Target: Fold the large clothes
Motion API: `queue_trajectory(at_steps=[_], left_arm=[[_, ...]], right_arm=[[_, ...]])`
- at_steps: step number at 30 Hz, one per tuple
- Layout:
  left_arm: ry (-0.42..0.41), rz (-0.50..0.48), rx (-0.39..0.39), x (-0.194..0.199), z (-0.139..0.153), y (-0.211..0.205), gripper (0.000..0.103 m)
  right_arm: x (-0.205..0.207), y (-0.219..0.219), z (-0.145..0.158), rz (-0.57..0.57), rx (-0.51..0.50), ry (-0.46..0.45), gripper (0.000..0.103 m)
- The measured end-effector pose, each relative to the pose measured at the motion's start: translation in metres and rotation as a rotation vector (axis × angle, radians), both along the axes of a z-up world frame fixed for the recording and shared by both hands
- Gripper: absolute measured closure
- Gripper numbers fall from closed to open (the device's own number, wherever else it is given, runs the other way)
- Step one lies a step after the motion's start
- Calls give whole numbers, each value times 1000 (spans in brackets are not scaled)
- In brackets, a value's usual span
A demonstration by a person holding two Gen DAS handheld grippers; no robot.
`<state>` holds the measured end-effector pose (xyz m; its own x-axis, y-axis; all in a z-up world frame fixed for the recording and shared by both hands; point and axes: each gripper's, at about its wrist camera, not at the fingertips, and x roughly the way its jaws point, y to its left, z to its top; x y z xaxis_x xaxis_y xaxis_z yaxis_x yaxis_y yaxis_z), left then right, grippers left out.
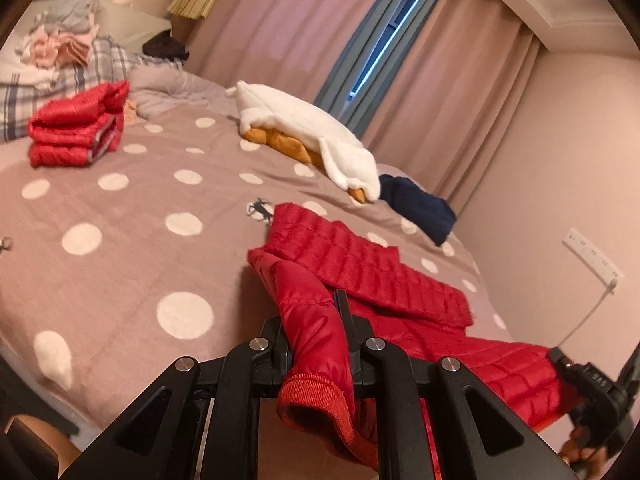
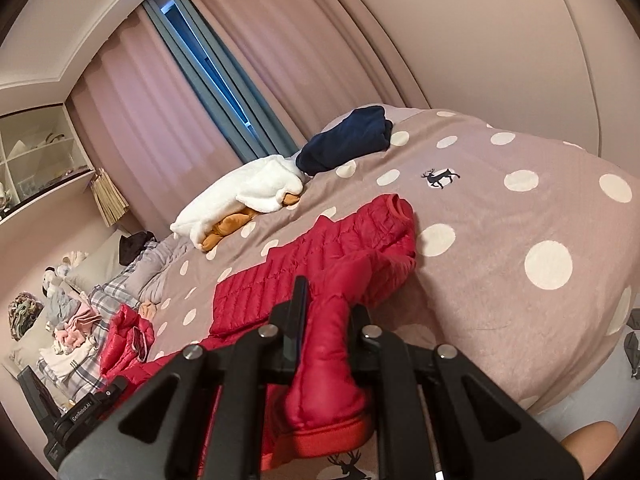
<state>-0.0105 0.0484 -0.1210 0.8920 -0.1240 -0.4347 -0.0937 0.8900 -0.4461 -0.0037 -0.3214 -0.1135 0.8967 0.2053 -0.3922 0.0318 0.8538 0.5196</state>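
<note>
A red quilted puffer jacket [image 1: 372, 276] lies spread on the dotted bedspread [image 1: 120, 216]; it also shows in the right wrist view [image 2: 320, 256]. My left gripper [image 1: 312, 320] is shut on one red sleeve [image 1: 316, 352], its ribbed cuff hanging toward the camera. My right gripper [image 2: 326, 312] is shut on the other sleeve [image 2: 328, 364], cuff likewise hanging near. The right gripper's body shows at the left wrist view's lower right edge [image 1: 592, 392].
A folded red jacket [image 1: 76, 128] sits at the bed's far left. A white and tan plush garment [image 1: 308, 136] and a folded navy garment [image 1: 420, 208] lie near the curtain side. Plaid pillows and a clothes pile [image 1: 60, 44] are at the head. A wall socket [image 1: 592, 256] is on the right.
</note>
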Motion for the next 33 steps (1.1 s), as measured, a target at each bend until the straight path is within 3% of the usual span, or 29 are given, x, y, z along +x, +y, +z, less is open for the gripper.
queue_trajectory(at_steps=[8, 20, 33], left_arm=[[-7, 16, 10, -6, 4, 1, 90], [-99, 51, 24, -27, 29, 1, 90], [-80, 142, -23, -13, 35, 4, 90]], right_arm=[[-4, 4, 5, 17, -32, -14, 92], [-15, 5, 21, 23, -112, -61, 92], [-14, 10, 18, -2, -253, -56, 92]])
